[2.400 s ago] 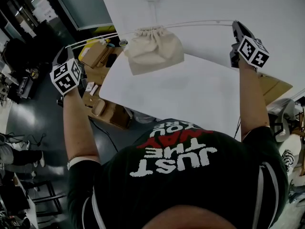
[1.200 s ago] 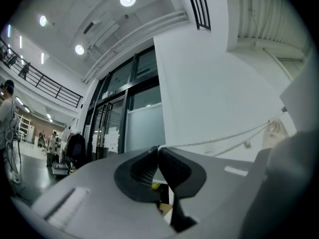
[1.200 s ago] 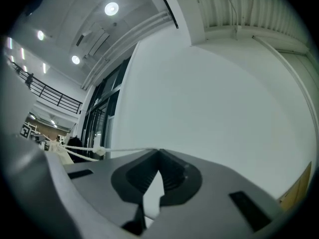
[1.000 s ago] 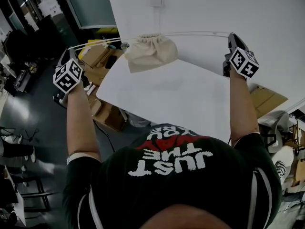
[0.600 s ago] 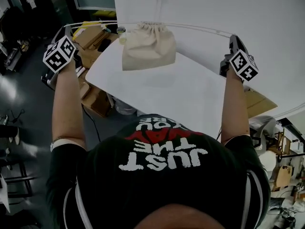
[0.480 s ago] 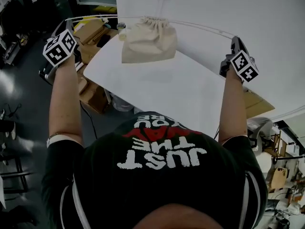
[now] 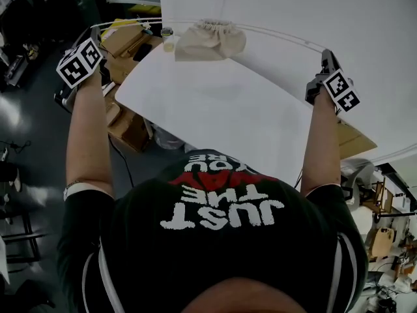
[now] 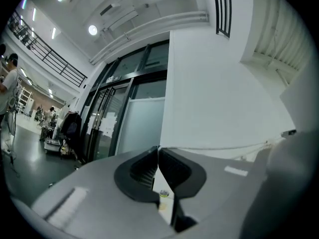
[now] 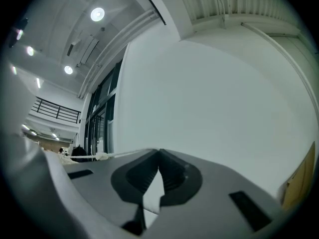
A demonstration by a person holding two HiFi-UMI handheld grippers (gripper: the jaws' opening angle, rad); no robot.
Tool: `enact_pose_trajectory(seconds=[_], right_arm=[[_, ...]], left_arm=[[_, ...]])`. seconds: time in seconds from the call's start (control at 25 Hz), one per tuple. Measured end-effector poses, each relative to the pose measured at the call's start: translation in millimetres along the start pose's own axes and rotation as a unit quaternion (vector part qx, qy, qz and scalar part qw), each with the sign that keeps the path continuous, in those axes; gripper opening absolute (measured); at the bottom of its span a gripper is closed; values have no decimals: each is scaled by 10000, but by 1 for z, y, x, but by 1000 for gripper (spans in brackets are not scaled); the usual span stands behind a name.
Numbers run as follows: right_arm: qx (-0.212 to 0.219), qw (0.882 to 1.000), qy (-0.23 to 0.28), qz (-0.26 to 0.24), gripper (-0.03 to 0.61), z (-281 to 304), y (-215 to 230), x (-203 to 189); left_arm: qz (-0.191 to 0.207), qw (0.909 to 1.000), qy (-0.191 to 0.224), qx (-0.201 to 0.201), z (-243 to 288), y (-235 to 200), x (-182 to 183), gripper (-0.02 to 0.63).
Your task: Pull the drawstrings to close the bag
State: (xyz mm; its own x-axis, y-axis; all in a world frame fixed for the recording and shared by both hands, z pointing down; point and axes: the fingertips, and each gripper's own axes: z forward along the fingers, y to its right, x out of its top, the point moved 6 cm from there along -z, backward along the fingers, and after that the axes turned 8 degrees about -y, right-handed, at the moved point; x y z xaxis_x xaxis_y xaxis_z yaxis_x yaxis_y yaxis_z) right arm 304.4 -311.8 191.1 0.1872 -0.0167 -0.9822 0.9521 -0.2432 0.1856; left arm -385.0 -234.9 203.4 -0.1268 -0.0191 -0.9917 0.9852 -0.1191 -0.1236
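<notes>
Head view: cream cloth drawstring bag (image 7: 210, 40) hangs at the white table's (image 7: 215, 116) far edge, mouth gathered. Left gripper (image 7: 92, 31) and right gripper (image 7: 326, 55), off the table's sides, clamp the white drawstrings (image 7: 280, 36). I'd pull both outward evenly and level.

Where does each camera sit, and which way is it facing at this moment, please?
Head view: on the person's head, looking steeply down at the white table and bag; shows shirt, both forearms, left gripper and right gripper.
Left gripper view: rides the left gripper, looking slightly upward along its shut jaws at a white wall; left drawstring leads off rightward; no body.
Right gripper view: likewise on the right gripper, jaws shut, right drawstring leading leftward.
Shared: both gripper views show that wall.
</notes>
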Motion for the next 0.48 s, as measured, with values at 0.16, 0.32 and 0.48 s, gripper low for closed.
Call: enact_pose_trajectory(seconds=[0.16, 0.32, 0.48], right_arm=[[16, 10000, -86, 25, 9, 1, 5, -1], [-7, 9998, -177, 40, 9, 2, 5, -4], [-6, 9993, -366, 104, 9, 3, 8, -20]], left_arm=[[117, 9998, -142, -109, 1, 9, -3, 14], [241, 9992, -281, -175, 2, 13, -2, 14], [309, 9981, -477, -217, 8, 16, -8, 14]])
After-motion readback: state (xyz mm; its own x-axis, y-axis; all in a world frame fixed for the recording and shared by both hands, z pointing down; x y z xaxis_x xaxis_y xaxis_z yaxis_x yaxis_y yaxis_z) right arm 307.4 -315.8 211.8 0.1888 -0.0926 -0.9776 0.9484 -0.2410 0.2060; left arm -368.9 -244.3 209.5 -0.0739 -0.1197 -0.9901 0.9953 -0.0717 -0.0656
